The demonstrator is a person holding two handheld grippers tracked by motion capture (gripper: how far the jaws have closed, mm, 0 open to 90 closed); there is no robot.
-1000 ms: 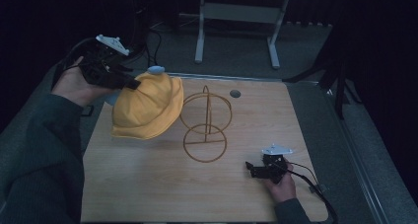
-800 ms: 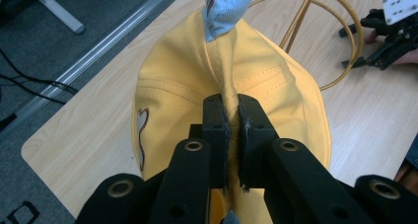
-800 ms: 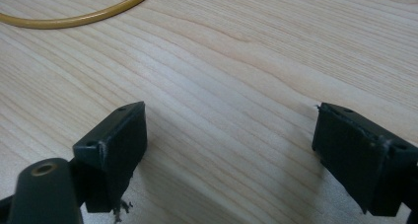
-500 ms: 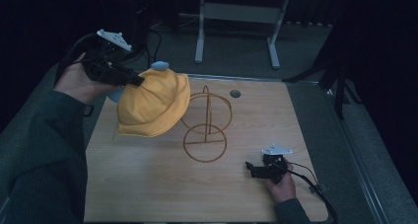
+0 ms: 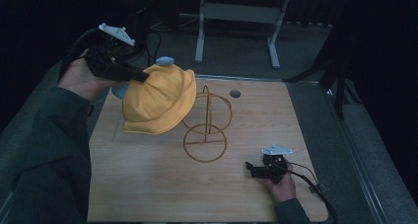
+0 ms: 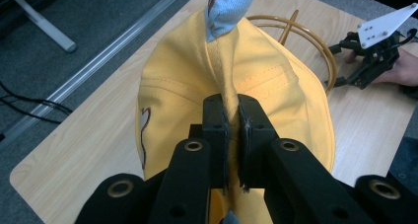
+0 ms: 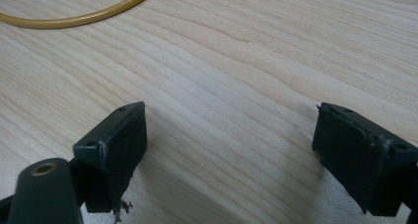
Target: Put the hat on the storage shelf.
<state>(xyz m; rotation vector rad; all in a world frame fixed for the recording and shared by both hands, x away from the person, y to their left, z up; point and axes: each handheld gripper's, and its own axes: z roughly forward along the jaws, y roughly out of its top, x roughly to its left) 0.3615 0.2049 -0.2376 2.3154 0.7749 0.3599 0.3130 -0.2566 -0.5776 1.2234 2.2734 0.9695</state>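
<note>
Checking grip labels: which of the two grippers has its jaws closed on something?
The left gripper: its jaws pinch a fold of the yellow hat. The right gripper rests open on the table.

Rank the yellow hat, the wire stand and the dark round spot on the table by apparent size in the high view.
1. yellow hat, though lifted nearer the camera, which may flatter it
2. wire stand
3. dark round spot, plainly smallest

Yellow hat lifted above table, crown pinched.
</note>
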